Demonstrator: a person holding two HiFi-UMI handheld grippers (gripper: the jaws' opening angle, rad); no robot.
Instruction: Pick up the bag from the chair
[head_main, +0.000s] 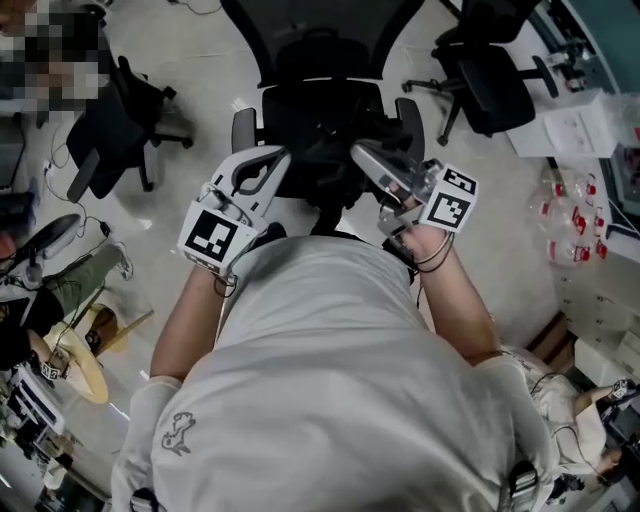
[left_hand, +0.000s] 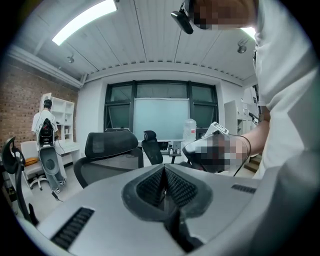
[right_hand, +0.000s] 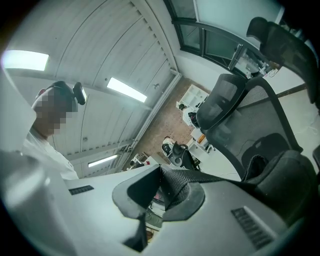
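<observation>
A black bag (head_main: 322, 150) lies on the seat of a black office chair (head_main: 320, 55) right in front of me. My right gripper (head_main: 364, 153) reaches onto the bag's right side and is shut on a black webbing strap (right_hand: 210, 176). In the right gripper view the strap runs from between the pads toward the dark bag (right_hand: 282, 167) at lower right, in front of the chair's mesh back (right_hand: 260, 112). My left gripper (head_main: 270, 162) is at the bag's left side, its pads (left_hand: 152, 186) pressed together. I see no strap between them there.
Other black office chairs stand at the left (head_main: 120, 130) and at the upper right (head_main: 490, 80). White boxes and bottles (head_main: 575, 215) line the right side. A seated person (head_main: 60, 280) and clutter are at the far left. My own white-shirted torso (head_main: 330, 380) fills the lower head view.
</observation>
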